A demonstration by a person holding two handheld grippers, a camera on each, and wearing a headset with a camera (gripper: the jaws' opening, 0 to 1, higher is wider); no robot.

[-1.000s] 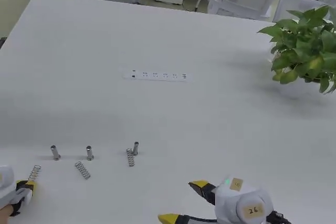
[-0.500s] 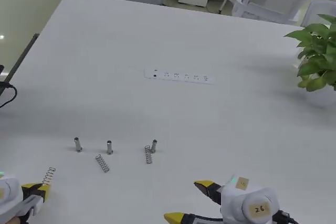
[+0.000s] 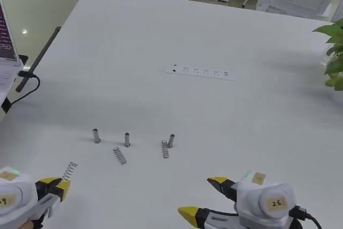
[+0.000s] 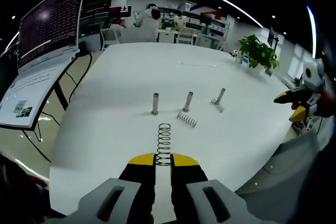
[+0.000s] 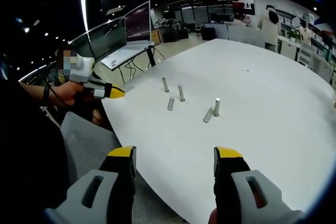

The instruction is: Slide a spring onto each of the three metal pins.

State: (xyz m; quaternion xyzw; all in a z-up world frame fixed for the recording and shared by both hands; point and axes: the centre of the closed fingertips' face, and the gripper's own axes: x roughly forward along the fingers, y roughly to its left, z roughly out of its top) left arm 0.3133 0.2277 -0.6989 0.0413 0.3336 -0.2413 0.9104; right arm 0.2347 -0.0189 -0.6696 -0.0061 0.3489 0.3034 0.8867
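Spring (image 4: 164,142) first: you have it pinched by its near end between the narrowly closed yellow tips of the left gripper (image 4: 163,158), and its coil axis runs straight out ahead of the jaws, free end leading. From the left gripper view that free end aims toward the leftmost pin (image 4: 155,103), which lies ahead and apart from it, with bare table (image 4: 105,129) between. The three pins stand upright in a row, the middle pin (image 4: 188,101) and the rightmost pin (image 4: 221,96) farther off to the right, so the leftmost is your nearest target. The catch is the axes: the pin points up while the spring looks to lie low and forward along the jaws, so I'd judge you must tip the gripper until the coil hangs upright over the pin top before you lower it. Whether the spring's free end touches the table now, I cannot tell. A second spring (image 4: 186,119) lies flat just in front of the middle pin, and a third spring (image 4: 217,105) rests right beside the rightmost pin. Your right gripper (image 3: 202,198) hangs near the table's front edge with its jaws spread wide and nothing in them, well apart from the pins and closer to the rightmost one.
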